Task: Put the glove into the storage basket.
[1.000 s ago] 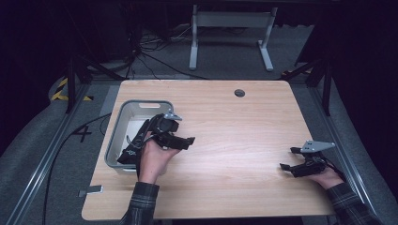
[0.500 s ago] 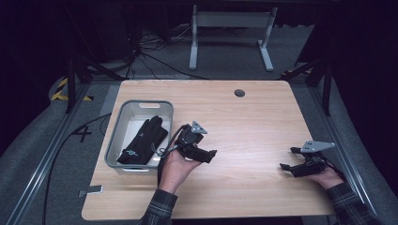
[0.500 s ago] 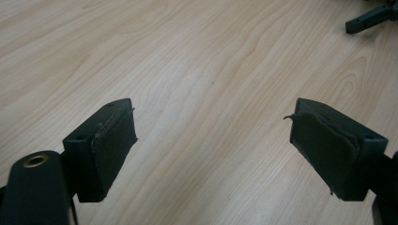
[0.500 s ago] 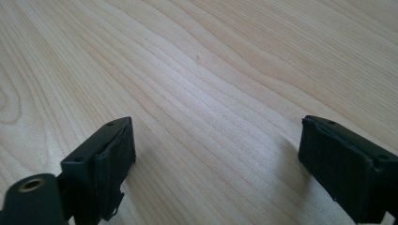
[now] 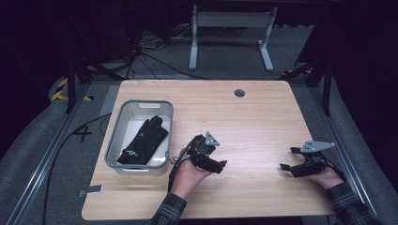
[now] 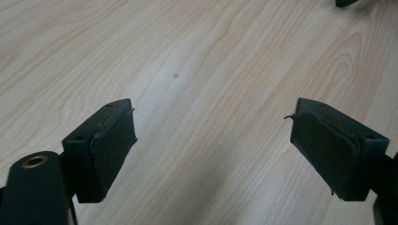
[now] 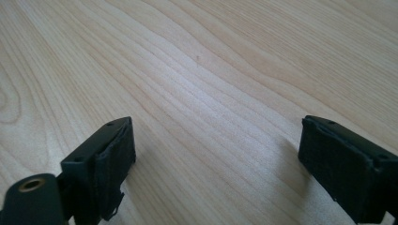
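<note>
The left tool (image 5: 220,165), just right of the bin, had just been spreading its jaws, nothing between them; its own view showed bare tabletop (image 6: 197,61). The right tool (image 5: 287,165) rested spread, near right. Farther left, a black glove (image 5: 143,140) with an unreadable pale logo lay in the grey bin (image 5: 123,123).

This looks like a lab or test bay, not a home: a bare light-wood table (image 5: 263,122) stands on grey carpet, framed by metal rails (image 5: 44,159) on the floor. Loose cables (image 5: 155,61) trail behind it, beside yellow-black hazard tape (image 5: 61,89) (and a painted 4 (image 5: 82,133)).
</note>
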`<state>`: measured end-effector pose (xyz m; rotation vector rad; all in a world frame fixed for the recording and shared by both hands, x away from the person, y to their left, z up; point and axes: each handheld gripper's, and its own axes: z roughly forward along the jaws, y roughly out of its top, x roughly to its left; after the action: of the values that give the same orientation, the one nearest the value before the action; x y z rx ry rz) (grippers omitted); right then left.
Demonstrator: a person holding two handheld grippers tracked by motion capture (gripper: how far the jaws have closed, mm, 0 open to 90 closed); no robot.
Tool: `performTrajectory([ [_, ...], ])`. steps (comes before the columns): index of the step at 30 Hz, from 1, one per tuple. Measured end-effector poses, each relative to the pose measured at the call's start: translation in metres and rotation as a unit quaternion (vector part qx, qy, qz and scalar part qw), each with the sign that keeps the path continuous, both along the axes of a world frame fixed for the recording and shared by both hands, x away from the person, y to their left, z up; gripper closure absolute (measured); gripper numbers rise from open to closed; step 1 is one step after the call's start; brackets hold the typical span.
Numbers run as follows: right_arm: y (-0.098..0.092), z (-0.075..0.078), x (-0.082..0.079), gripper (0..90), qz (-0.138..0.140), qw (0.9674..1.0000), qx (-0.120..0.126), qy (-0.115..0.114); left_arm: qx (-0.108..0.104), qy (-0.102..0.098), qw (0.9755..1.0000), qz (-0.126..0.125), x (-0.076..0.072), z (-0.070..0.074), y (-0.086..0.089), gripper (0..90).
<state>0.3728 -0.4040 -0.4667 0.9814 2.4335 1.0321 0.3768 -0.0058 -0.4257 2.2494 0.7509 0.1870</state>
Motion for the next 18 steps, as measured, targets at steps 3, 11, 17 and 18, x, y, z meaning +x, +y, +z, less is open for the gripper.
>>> performTrajectory([
  [3,0.000,0.000,0.000,11.8,0.000,1.0000,0.000,0.000,0.008,-0.002,0.9999,-0.006,-0.002,-0.008,-0.007,14.7],
  [11,0.000,0.000,0.000,11.7,0.000,1.0000,0.000,0.000,0.028,-0.006,0.9994,-0.018,-0.005,-0.029,-0.023,10.8],
  [17,0.000,0.000,0.000,11.8,0.000,1.0000,0.000,0.000,0.048,-0.012,0.9984,-0.028,-0.007,-0.042,-0.032,6.1],
  [18,0.000,0.000,0.000,11.6,0.000,1.0000,0.000,0.000,0.051,-0.013,0.9982,-0.028,-0.008,-0.043,-0.032,5.4],
])
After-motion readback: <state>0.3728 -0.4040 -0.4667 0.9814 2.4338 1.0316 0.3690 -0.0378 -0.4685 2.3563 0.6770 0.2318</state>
